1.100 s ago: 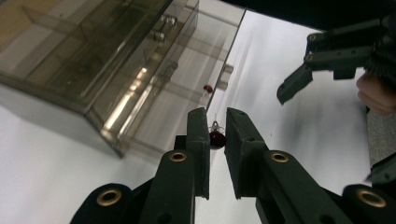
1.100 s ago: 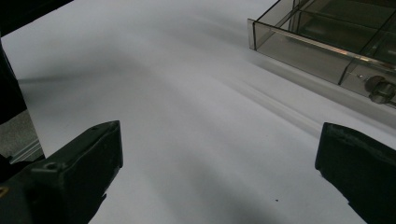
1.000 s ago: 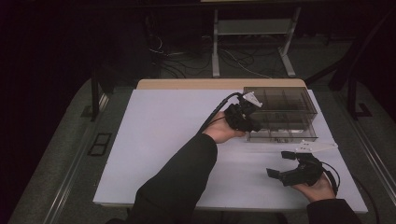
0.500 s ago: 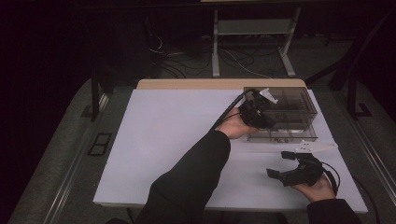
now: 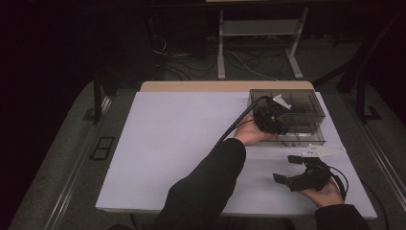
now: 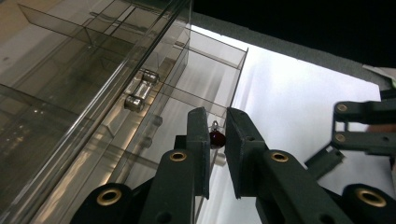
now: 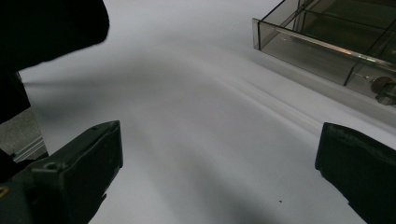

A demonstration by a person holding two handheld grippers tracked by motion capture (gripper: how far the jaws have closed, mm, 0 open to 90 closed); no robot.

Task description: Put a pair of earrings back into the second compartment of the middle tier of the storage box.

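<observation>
The person reaches the left arm across the white table (image 5: 182, 143), and the left gripper (image 5: 274, 111) sits over the near edge of a smoky clear plastic organiser box (image 5: 306, 103) at the far right of the table. Looking along that gripper (image 6: 216, 135), I can see its two black jaws drawn close together, with a small dark red bead-like piece (image 6: 216, 137) caught between their tips; a bit of silvery metal shows at its top. The jaws look to be pinching it, though the narrow gap on one side makes the contact hard to judge. The piece hangs just above one of the open compartments of the box (image 6: 140, 93), close beside a divider wall and near the box's small metal hinge pins (image 6: 140, 88).

The right gripper (image 5: 290, 173) rests low in the person's right hand (image 5: 330, 191) at the near right corner of the table, well apart from the box. Its jaws stand wide apart with nothing between them; from its own camera (image 7: 219, 177) there is bare white tabletop (image 7: 196, 116) between the two jaw tips, the corner of the box (image 7: 327, 42) farther off, and a dark sleeve (image 7: 51, 23) at the upper left.
</observation>
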